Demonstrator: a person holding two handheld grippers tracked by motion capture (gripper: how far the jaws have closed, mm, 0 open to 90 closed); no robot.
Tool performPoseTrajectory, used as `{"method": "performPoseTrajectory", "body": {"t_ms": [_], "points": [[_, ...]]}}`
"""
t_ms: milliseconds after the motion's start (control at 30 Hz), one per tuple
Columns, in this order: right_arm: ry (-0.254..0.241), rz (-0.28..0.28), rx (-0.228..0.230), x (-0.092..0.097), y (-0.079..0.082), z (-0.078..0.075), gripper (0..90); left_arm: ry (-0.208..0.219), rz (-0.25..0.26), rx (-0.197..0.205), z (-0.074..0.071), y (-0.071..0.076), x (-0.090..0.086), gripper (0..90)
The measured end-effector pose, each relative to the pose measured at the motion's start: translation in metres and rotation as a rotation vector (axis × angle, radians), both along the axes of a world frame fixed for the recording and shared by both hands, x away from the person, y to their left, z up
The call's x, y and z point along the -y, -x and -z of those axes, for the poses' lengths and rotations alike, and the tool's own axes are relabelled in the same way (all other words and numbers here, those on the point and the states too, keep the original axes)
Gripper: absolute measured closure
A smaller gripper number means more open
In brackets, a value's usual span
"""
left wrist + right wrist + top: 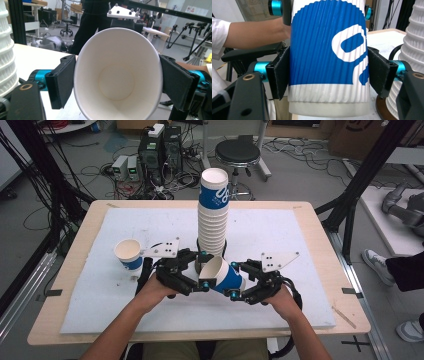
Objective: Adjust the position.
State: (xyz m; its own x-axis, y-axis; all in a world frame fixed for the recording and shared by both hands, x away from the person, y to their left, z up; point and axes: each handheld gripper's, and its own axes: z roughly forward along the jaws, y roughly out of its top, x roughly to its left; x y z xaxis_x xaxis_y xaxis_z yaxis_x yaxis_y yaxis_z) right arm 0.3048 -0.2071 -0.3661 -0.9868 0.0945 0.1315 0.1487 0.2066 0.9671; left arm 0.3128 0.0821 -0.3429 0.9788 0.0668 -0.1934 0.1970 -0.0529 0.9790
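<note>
A blue-and-white ribbed paper cup (227, 276) lies on its side in the air between both grippers, just in front of a tall stack of like cups (212, 215). My right gripper (239, 281) is shut on the cup's body (324, 50), one pad on each side. My left gripper (202, 270) holds the cup at its open mouth (117, 75), where its pads (62, 80) press the rim into an oval. In the right gripper view the stack (412, 45) rises at the right edge. In the left gripper view the stack (6, 50) stands at the left.
One more cup (129, 255) stands upright on the white mat (280, 235), left of my left hand. The mat covers a wooden table (325, 245). Behind the table are a black stool (237, 154), computer boxes (160, 150) and cables on the floor.
</note>
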Motion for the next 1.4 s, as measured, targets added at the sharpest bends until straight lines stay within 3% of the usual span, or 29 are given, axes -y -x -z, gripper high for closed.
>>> {"method": "performPoseTrajectory", "body": {"t_ms": [267, 433, 467, 600, 667, 733, 800, 833, 900, 967, 1167, 1300, 1333, 1367, 1400], "points": [[-0.003, -0.003, -0.013, -0.001, 0.000, 0.000, 28.1, -0.022, 0.001, -0.002, -0.005, 0.000, 0.001, 21.2], [-0.009, 0.005, -0.023, -0.001, 0.000, 0.000, 26.1, -0.058, 0.000, 0.009, -0.011, -0.001, 0.001, 20.9], [-0.005, 0.038, -0.032, -0.002, 0.000, 0.000, 13.1, -0.072, -0.002, 0.012, -0.014, -0.001, 0.001, 20.9], [-0.006, 0.064, -0.057, 0.000, 0.000, -0.002, 13.4, -0.120, 0.003, 0.018, -0.019, -0.002, -0.001, 20.9], [0.038, 0.039, -0.042, 0.001, 0.000, -0.008, 13.4, -0.195, 0.020, 0.030, -0.025, -0.004, -0.001, 20.8], [0.090, 0.024, -0.033, 0.000, 0.000, -0.012, 13.4, -0.204, 0.020, 0.029, -0.027, -0.004, 0.000, 20.9], [0.132, 0.014, -0.023, -0.003, -0.001, -0.016, 13.4, -0.247, 0.034, 0.035, -0.031, -0.006, 0.001, 20.8], [0.132, 0.014, -0.023, -0.003, -0.001, -0.016, 13.4, -0.247, 0.034, 0.035, -0.031, -0.006, 0.001, 20.8], [0.196, -0.008, -0.019, -0.009, -0.003, -0.021, 13.4, -0.287, 0.052, 0.039, -0.032, -0.006, 0.004, 20.8], [0.233, -0.033, -0.020, -0.014, -0.006, -0.023, 13.4, -0.296, 0.054, 0.037, -0.033, -0.006, 0.005, 20.8], [0.288, -0.069, -0.030, -0.028, -0.011, -0.022, 14.0, -0.347, 0.089, 0.049, -0.033, -0.006, 0.012, 20.8], [0.295, -0.084, -0.038, -0.031, -0.012, -0.020, 16.3, -0.357, 0.098, 0.051, -0.033, -0.006, 0.016, 20.7], [0.296, -0.091, -0.046, -0.031, -0.012, -0.020, 17.8, -0.362, 0.097, 0.057, -0.033, -0.006, 0.016, 20.7], [0.289, -0.117, -0.045, -0.030, -0.013, -0.020, 26.1, -0.361, 0.092, 0.059, -0.033, -0.006, 0.017, 20.3], [0.286, -0.112, -0.051, -0.030, -0.012, -0.020, 26.1, -0.354, 0.082, 0.059, -0.032, -0.006, 0.017, 19.5]]}}
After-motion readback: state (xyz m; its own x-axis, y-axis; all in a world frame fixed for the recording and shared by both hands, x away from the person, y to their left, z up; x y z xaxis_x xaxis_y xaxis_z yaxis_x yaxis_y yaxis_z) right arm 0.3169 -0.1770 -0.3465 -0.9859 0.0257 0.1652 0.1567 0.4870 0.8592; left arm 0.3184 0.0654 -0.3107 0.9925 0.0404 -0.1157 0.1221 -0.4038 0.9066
